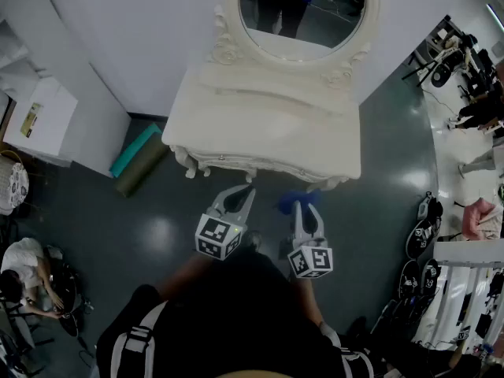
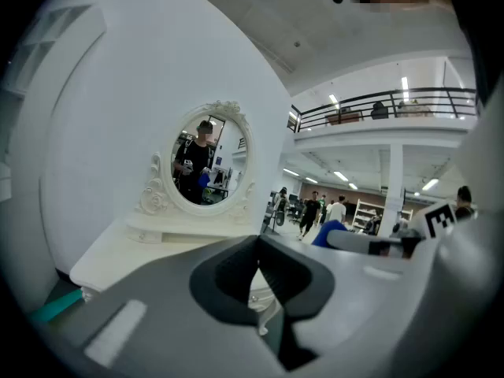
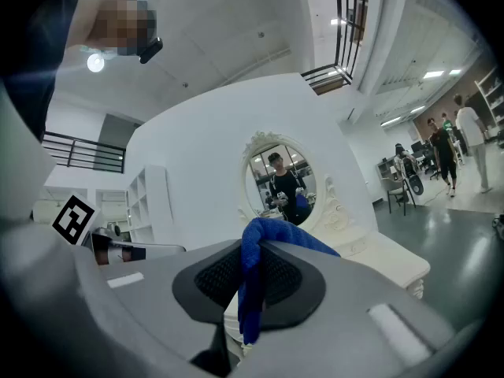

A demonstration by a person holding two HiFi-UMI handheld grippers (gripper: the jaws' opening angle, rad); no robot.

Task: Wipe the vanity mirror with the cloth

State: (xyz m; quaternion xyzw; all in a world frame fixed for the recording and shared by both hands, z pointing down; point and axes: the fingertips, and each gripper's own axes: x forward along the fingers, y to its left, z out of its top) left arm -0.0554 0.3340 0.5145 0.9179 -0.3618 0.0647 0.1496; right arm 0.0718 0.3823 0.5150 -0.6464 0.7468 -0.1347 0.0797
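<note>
Cloth (image 3: 250,305) clamped in right gripper (image 3: 253,250); left gripper (image 2: 258,246) closed, empty.

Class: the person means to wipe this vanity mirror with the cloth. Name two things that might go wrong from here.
The blue cloth is pinched as a narrow fold in the right gripper, so it may slip out under rubbing. Little cloth covers the jaw tips, so hard plastic might scrape the mirror.

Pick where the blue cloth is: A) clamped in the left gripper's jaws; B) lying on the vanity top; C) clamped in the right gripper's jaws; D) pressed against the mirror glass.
C: the right gripper view shows the blue cloth pinched between the jaws of the right gripper.
</note>
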